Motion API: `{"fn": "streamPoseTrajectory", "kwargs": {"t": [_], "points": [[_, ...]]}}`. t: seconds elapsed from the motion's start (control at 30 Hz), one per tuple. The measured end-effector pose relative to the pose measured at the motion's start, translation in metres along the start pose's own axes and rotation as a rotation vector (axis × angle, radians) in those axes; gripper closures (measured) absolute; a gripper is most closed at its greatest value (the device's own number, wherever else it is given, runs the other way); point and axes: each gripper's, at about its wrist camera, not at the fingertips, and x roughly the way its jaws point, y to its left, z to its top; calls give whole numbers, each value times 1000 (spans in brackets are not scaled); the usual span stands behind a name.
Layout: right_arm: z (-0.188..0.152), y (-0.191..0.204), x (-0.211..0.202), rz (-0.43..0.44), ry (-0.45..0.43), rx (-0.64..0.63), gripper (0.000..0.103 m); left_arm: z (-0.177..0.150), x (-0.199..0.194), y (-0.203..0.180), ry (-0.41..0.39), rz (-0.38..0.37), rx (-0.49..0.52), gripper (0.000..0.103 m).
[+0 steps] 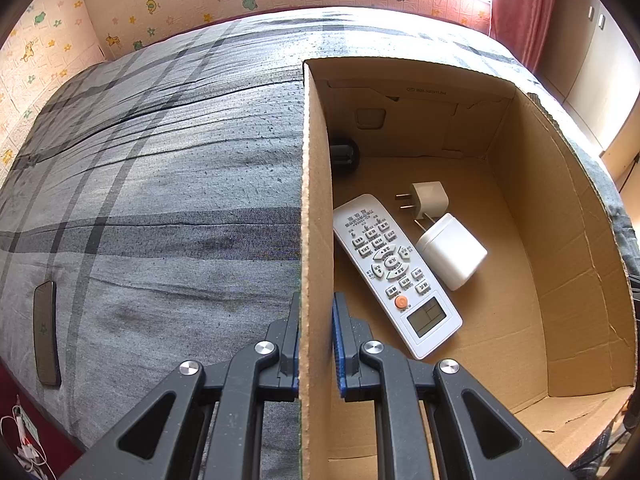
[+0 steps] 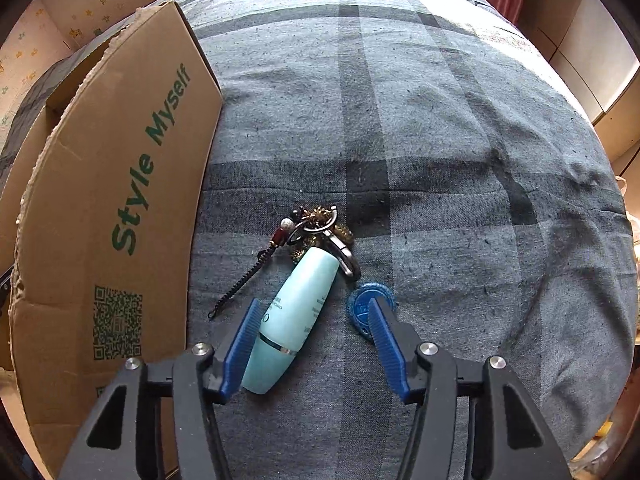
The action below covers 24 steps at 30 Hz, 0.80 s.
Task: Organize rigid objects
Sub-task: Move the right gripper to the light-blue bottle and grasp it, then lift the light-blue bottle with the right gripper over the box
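A dark flat phone point(image 1: 46, 332) is seen at the far left of the left wrist view, lying on the grey plaid bed point(image 1: 160, 160), well apart from the cardboard box point(image 1: 560, 240). The box stands open-topped on the bed. Its near wall is clamped edge-on by the left tool point(image 1: 316, 340), one blue pad pressed against each face of the cardboard.

Inside the box, a dark round object point(image 1: 344, 154) is partly hidden behind that wall near the far corner; what it is cannot be told. A white remote control point(image 1: 396, 276) is laid flat on the box floor, its long axis running diagonally, the display end nearest the tool. Just beside it to the right, a small white plug adapter point(image 1: 430, 198) and a larger white charger block point(image 1: 452, 250) are laid with their prongs pointing left and up-left.

In the right wrist view, the box point(image 2: 120, 200) is seen from outside at the left, printed "Style Myself" with a QR code. On the bed point(image 2: 440, 140) beside it, a pale turquoise bottle point(image 2: 292, 320) is laid diagonally, its rounded cap end nearest the camera, its far end touching a keychain point(image 2: 316, 232) with beads and a clasp. A round blue disc point(image 2: 366, 308) lies just right of the bottle.

The right tool point(image 2: 312, 324) is held apart around the bottle: the left pad appears to touch it, while the right pad stands clear over the disc.
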Motion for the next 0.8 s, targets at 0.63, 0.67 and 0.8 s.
{"fn": "streamPoseTrajectory", "kwargs": {"t": [0.63,0.67,0.8], "points": [[-8,7,-14,3,-5,-31,77,-1,-1,0,-3,-1,-3,90],[-8,10,-18,-6,-10,-44,77,-2,-1,0,-3,-1,-4,90],[-3,19,-39,-18,-44,-92,77,-2,-1,1,-4,-4,-5,90]]}}
